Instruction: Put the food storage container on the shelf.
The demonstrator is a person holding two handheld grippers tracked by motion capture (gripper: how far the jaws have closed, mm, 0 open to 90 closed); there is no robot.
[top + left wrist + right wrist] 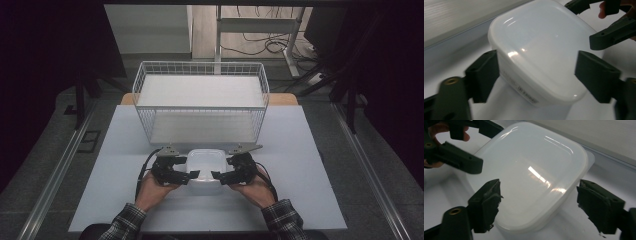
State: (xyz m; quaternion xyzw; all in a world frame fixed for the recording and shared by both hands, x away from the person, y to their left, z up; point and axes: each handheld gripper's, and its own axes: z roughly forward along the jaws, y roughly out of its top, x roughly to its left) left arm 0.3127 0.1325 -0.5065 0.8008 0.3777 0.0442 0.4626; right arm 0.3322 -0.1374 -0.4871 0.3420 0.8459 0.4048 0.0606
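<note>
A white lidded box (pixel 205 165) sits near the front middle of the table (pixel 310 200), just short of the wire basket (pixel 200 100) that stands behind it. The left gripper (pixel 192 175) comes at the box from its left side and the right gripper (pixel 216 176) from its right, their tips pointing toward each other across the box's near edge.

In the left gripper view the jaws stand wide, one on either side of the box's corner — the left one close against the wall, though I can't say for sure it touches; the right one has a gap. In the right gripper view the jaws are likewise spread wide around the lid's (pixel 531 175) rounded rim, clear of it on both sides.

There is bare tabletop to the left, right and front of the box — open room out to the table's edges. Behind, only a narrow strip separates box from basket.
</note>
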